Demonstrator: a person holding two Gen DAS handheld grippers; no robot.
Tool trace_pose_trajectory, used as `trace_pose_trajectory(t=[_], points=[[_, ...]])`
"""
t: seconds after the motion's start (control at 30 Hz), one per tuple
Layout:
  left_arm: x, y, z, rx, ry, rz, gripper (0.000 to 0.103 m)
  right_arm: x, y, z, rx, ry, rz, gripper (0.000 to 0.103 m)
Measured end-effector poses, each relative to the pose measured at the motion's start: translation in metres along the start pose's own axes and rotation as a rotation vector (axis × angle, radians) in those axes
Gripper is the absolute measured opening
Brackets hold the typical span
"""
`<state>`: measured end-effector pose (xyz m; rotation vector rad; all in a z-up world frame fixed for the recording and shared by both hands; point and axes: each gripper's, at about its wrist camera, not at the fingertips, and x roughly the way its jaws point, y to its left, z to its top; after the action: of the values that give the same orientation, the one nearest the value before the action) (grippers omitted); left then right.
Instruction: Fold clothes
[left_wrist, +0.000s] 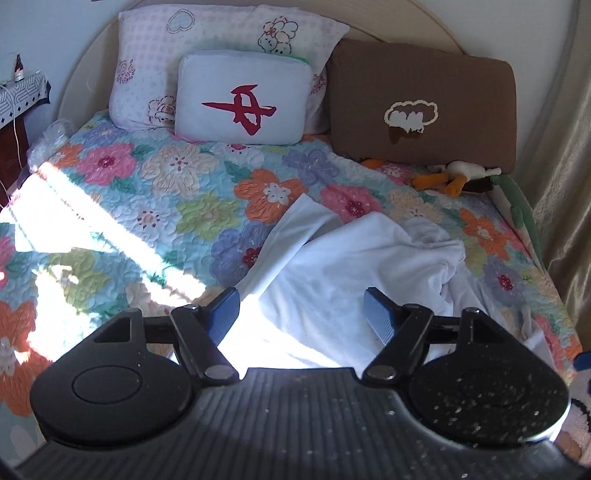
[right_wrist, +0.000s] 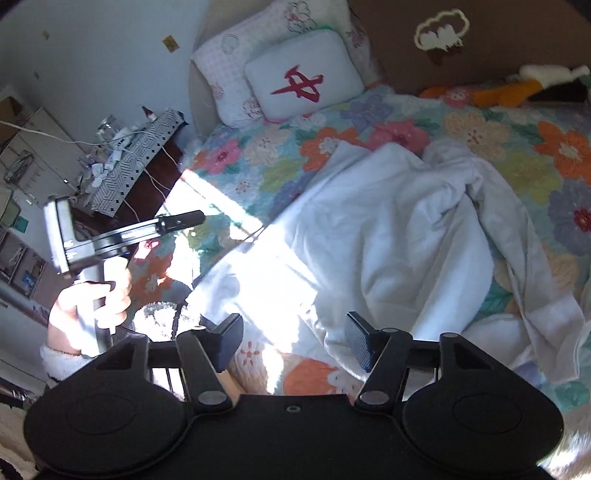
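Note:
A crumpled white garment (left_wrist: 351, 258) lies on the flowered quilt (left_wrist: 177, 184), one flat piece sticking out toward the pillows. My left gripper (left_wrist: 301, 306) hovers above its near edge, jaws wide apart with nothing between the blue pads. In the right wrist view the same garment (right_wrist: 388, 229) spreads across the quilt (right_wrist: 480, 133), partly in bright sunlight. My right gripper (right_wrist: 293, 325) stands open over the garment's near edge, holding nothing. At the left of that view a hand (right_wrist: 88, 306) holds the left gripper (right_wrist: 181, 219) above the bed's edge.
A white cushion with a red mark (left_wrist: 243, 99), a pink-patterned pillow (left_wrist: 207, 33) and a brown cushion (left_wrist: 421, 107) line the headboard. An orange and white plush toy (left_wrist: 454, 177) lies by the brown cushion. A cluttered nightstand (right_wrist: 133, 162) stands left of the bed; a curtain (left_wrist: 565, 184) hangs right.

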<state>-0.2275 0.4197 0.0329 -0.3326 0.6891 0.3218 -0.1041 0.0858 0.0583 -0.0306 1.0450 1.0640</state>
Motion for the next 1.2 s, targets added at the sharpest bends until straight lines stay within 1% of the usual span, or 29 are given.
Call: trace_pose_trajectory(t=[0.03, 0.1, 0.17, 0.2, 0.27, 0.33, 0.4, 0.5, 0.57, 0.6, 0.63, 0.67, 0.7, 0.73, 0.8, 0.87, 0.97, 1.0, 1.1, 1.13, 1.17, 1.2], points=[[0.015, -0.001, 0.003, 0.015, 0.017, 0.019, 0.074, 0.006, 0.0, 0.006, -0.037, -0.019, -0.04, 0.078], [0.052, -0.003, 0.008, 0.051, 0.051, 0.047, 0.074, 0.028, -0.005, 0.019, -0.115, -0.055, -0.15, 0.079], [0.093, -0.003, 0.01, 0.092, 0.066, 0.063, 0.074, 0.057, -0.015, 0.035, -0.201, -0.092, -0.257, 0.079], [0.113, -0.004, 0.01, 0.113, 0.068, 0.07, 0.074, 0.074, -0.022, 0.043, -0.234, -0.103, -0.29, 0.079], [0.153, -0.005, 0.01, 0.152, 0.084, 0.095, 0.074, 0.104, -0.035, 0.061, -0.275, -0.12, -0.324, 0.078], [0.182, -0.009, 0.011, 0.211, 0.1, 0.122, 0.074, 0.135, -0.047, 0.08, -0.323, -0.126, -0.338, 0.078], [0.201, -0.013, 0.017, 0.265, 0.076, 0.09, 0.074, 0.161, -0.058, 0.1, -0.353, -0.098, -0.36, 0.078], [0.225, -0.018, 0.03, 0.298, 0.045, 0.074, 0.074, 0.189, -0.07, 0.124, -0.396, -0.11, -0.381, 0.078], [0.24, -0.021, 0.036, 0.316, 0.021, 0.067, 0.074, 0.208, -0.084, 0.142, -0.364, -0.108, -0.369, 0.078], [0.249, -0.022, 0.038, 0.314, 0.024, 0.07, 0.074, 0.217, -0.09, 0.148, -0.339, -0.106, -0.358, 0.078], [0.26, -0.021, 0.04, 0.293, 0.053, 0.088, 0.074, 0.227, -0.098, 0.155, -0.309, -0.103, -0.354, 0.078], [0.27, -0.018, 0.041, 0.263, 0.085, 0.108, 0.074, 0.237, -0.105, 0.159, -0.278, -0.101, -0.354, 0.078], [0.277, -0.013, 0.04, 0.228, 0.099, 0.11, 0.072, 0.245, -0.11, 0.161, -0.252, -0.103, -0.363, 0.078], [0.28, -0.007, 0.039, 0.195, 0.099, 0.095, 0.07, 0.252, -0.115, 0.162, -0.226, -0.1, -0.365, 0.078], [0.283, 0.004, 0.039, 0.138, 0.108, 0.055, 0.066, 0.262, -0.125, 0.164, -0.183, -0.096, -0.34, 0.078], [0.284, 0.013, 0.04, 0.104, 0.11, 0.02, 0.065, 0.268, -0.132, 0.163, -0.172, -0.093, -0.335, 0.078], [0.288, 0.013, 0.041, 0.11, 0.089, 0.009, 0.066, 0.282, -0.14, 0.159, -0.212, -0.043, -0.345, 0.078], [0.291, 0.012, 0.042, 0.119, 0.09, 0.003, 0.068, 0.286, -0.142, 0.156, -0.225, -0.028, -0.35, 0.078], [0.304, 0.006, 0.038, 0.16, 0.098, 0.011, 0.068, 0.297, -0.152, 0.152, -0.226, -0.006, -0.344, 0.078], [0.306, 0.003, 0.035, 0.174, 0.088, 0.018, 0.063, 0.299, -0.154, 0.15, -0.236, -0.009, -0.341, 0.074], [0.306, 0.002, 0.034, 0.183, 0.071, 0.021, 0.056, 0.3, -0.153, 0.148, -0.255, -0.01, -0.352, 0.056], [0.305, 0.0, 0.035, 0.189, 0.061, 0.021, 0.024, 0.302, -0.152, 0.146, -0.274, -0.012, -0.363, 0.044]])
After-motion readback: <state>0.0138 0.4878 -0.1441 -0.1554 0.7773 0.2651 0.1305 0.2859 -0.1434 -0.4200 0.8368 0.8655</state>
